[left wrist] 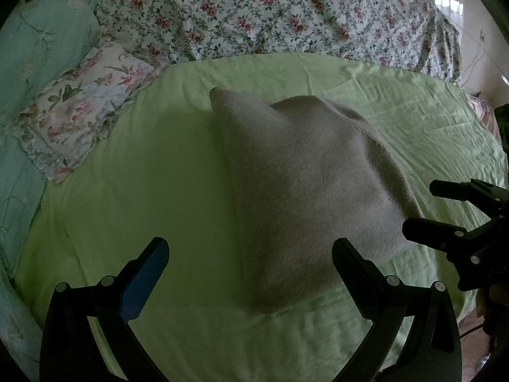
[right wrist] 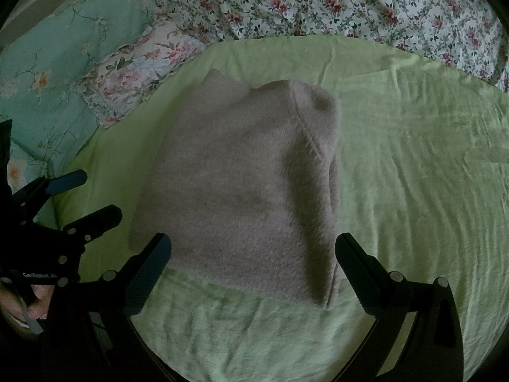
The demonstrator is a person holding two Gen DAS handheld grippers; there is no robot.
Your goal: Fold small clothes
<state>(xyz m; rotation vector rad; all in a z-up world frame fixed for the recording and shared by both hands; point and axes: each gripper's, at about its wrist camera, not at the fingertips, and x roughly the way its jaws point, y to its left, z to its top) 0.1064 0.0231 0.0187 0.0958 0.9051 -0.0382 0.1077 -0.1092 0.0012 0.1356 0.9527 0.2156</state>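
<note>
A fuzzy pale grey-pink knit garment lies folded on the light green sheet; it also shows in the right wrist view. My left gripper is open and empty, hovering over the garment's near edge, its right finger over the cloth. My right gripper is open and empty above the garment's near edge. The right gripper shows at the right edge of the left wrist view, open. The left gripper shows at the left of the right wrist view, open.
A small floral pillow lies left of the garment, a teal floral pillow beyond it. A floral quilt covers the far side of the bed. The green sheet extends to the right.
</note>
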